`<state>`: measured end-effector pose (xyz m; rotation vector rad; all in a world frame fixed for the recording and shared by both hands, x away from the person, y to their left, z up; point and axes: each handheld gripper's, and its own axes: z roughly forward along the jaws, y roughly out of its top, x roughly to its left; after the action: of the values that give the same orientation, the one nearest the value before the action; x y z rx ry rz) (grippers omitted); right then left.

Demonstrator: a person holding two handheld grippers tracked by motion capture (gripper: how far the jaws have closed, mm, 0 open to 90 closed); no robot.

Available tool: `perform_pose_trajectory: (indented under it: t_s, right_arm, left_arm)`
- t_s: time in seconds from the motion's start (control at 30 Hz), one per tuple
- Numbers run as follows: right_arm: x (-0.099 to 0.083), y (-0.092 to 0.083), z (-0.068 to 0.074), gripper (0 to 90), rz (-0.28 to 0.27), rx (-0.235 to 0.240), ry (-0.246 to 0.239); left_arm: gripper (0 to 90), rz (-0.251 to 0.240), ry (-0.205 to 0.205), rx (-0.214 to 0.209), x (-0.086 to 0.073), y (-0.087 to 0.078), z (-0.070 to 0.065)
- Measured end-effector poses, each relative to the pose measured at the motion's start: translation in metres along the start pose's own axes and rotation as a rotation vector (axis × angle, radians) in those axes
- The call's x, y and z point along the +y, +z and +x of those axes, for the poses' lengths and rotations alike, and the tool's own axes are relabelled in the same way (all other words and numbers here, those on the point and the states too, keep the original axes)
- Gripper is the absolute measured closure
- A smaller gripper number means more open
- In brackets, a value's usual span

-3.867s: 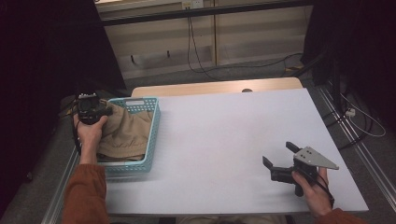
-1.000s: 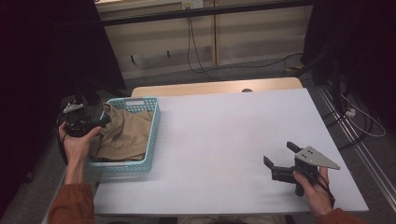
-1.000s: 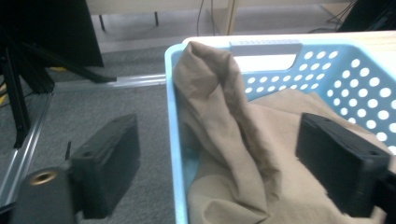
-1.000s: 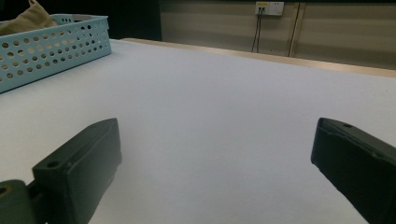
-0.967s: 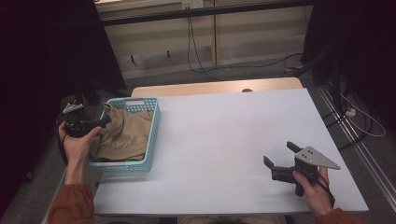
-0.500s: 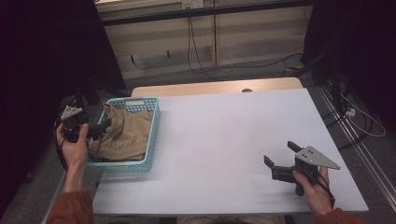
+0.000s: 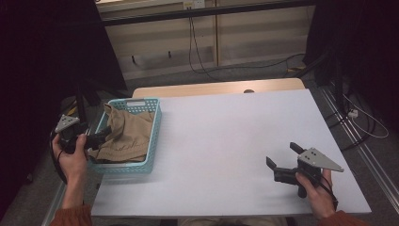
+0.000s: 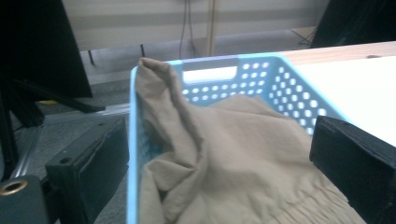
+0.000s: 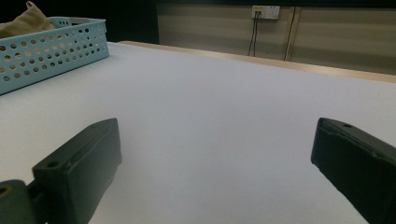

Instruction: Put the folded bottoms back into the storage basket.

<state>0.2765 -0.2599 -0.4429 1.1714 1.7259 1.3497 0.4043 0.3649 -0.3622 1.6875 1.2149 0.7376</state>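
Observation:
A light blue perforated basket [image 7: 154,134] stands at the table's left edge with a crumpled tan cloth [image 7: 129,134] in it. My left gripper [image 7: 102,136] is at the basket's left wall, pointing right. Its jaws have just been opening and are open. In the left gripper view the left gripper [image 8: 219,158] has one jaw outside the basket [image 8: 261,77] wall and the other over the cloth [image 8: 233,154], neither pressing on it. My right gripper [image 7: 282,156] rests open near the table's front right. Nothing but bare tabletop lies between the right gripper's [image 9: 215,154] jaws.
The white table [image 7: 226,136] stretches between the basket and the right hand. The right gripper view has the basket [image 9: 51,51] far off at its upper left. Cables and a dark stand lie on the floor beyond the table.
The left hand has drawn back leftward and toward the near edge, off the cloth to the basket's left wall. The right hand has stayed still.

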Motion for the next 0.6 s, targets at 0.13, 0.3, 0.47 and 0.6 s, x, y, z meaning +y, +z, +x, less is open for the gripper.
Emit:
perform_pose_trajectory:
  t_s: [0.13, 0.3, 0.47, 0.6]
  right_arm:
    - [0.0, 0.0, 0.0, 1.7, -0.001, 0.0, -0.003]
    - [0.0, 0.0, 0.0, 1.8, -0.002, 0.001, -0.002]
    - [0.0, 0.0, 0.0, 1.7, -0.003, 0.001, -0.002]
    - [0.0, 0.0, 0.0, 1.8, -0.003, 0.003, -0.004]
  left_arm:
    - [4.6, -0.013, -0.007, -0.015, -0.001, -0.011, -0.01]
    - [4.2, -0.022, 0.009, -0.023, -0.003, -0.02, -0.021]
    - [4.0, -0.05, 0.004, -0.021, -0.002, -0.031, -0.03]
    - [4.0, -0.047, 0.021, -0.039, -0.001, -0.037, -0.04]
